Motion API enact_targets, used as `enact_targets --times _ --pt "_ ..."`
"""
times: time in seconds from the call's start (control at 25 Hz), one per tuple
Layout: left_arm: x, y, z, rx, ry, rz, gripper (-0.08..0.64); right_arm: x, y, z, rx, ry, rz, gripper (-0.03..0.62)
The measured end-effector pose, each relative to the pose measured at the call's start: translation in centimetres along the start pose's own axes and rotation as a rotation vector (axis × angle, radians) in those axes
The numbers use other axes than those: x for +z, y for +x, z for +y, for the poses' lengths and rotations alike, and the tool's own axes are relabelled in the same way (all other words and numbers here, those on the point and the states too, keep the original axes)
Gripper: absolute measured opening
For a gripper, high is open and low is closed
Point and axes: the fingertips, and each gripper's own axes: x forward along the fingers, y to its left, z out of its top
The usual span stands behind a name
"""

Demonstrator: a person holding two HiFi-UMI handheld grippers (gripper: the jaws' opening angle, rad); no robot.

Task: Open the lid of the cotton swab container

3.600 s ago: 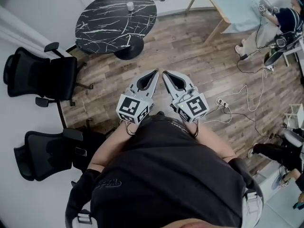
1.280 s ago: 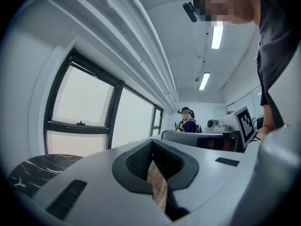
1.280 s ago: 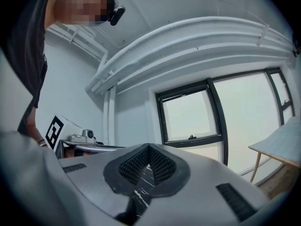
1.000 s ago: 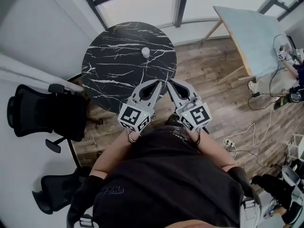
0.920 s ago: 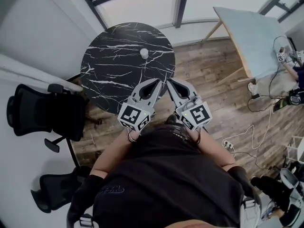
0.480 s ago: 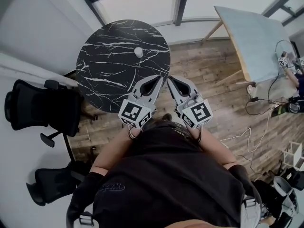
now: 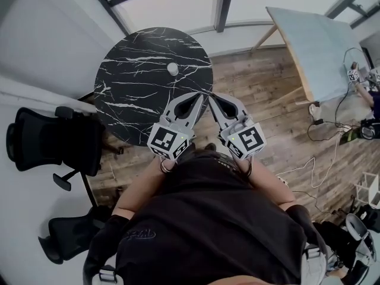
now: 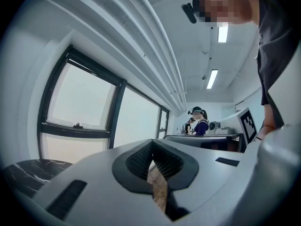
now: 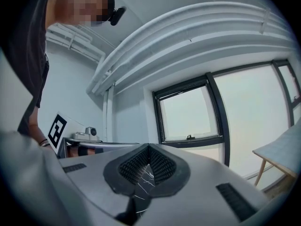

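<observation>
Your left gripper (image 7: 197, 94) and right gripper (image 7: 208, 97) are pinched empty; the round white-veined black marble table (image 7: 133, 82) has slid nearer, white cylindrical container (image 7: 172, 68) at twelve o'clock.

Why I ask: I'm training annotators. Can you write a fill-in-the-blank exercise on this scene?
1. The white container stands on the round black ____.
2. The jaws of the left gripper and the right gripper are both ____.
3. At the head view's left stand two black office ____.
Missing: table; shut; chairs.
</observation>
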Motion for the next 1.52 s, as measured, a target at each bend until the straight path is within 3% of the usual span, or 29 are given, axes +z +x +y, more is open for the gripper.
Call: enact_targets --times 0.84,1.52 --pt "1.7 -5.6 12.3 -0.023 0.011 -0.003 0.009 0.0 11.7 4.5 -0.034 0.012 -0.012 0.021" --pt "0.5 -5.2 15.5 -0.029 0.010 -0.010 0.009 -1.5 14.9 4.0 -0.011 0.010 0.027 0.023"
